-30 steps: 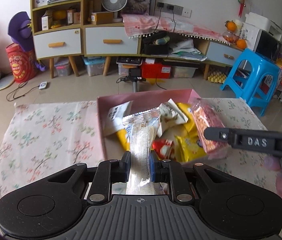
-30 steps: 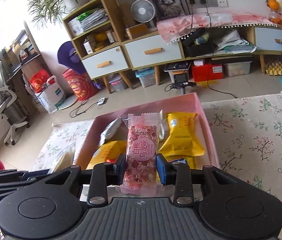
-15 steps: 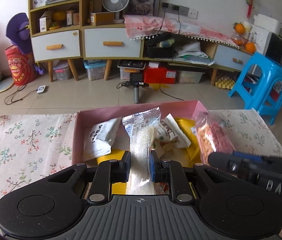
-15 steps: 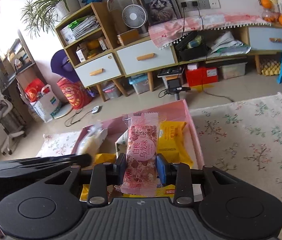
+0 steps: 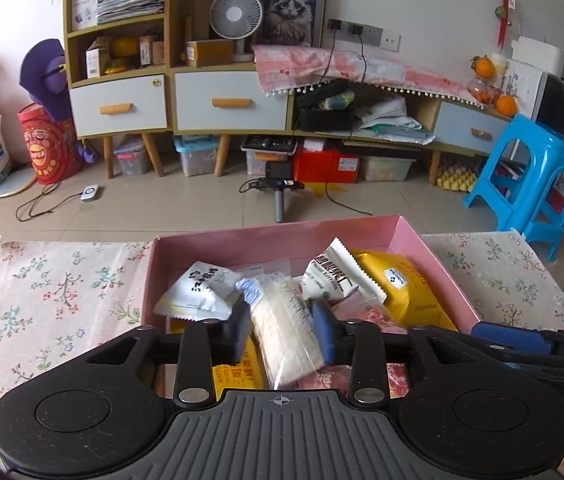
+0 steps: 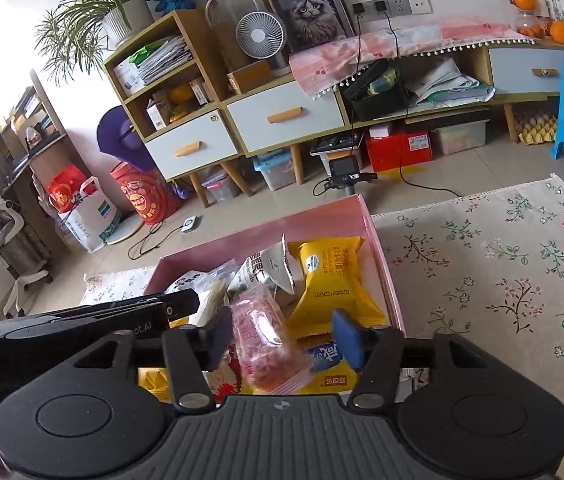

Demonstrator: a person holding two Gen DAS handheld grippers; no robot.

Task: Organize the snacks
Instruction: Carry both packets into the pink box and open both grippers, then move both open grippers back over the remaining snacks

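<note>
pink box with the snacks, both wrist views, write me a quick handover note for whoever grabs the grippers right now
Left gripper: jaws opening over the pink cardboard box; the clear-wrapped pale rice bar lies tilted between the pads, seemingly let go.
Right gripper: jaws opening, with a gap at the right pad; the pink speckled snack packet is dropping onto the pile.
In the box: white packets, yellow packets, a blue-and-yellow one.
Done: both snacks brought over the box.
Left: pull both grippers clear; no loose snacks show on the floral tablecloth.
</note>
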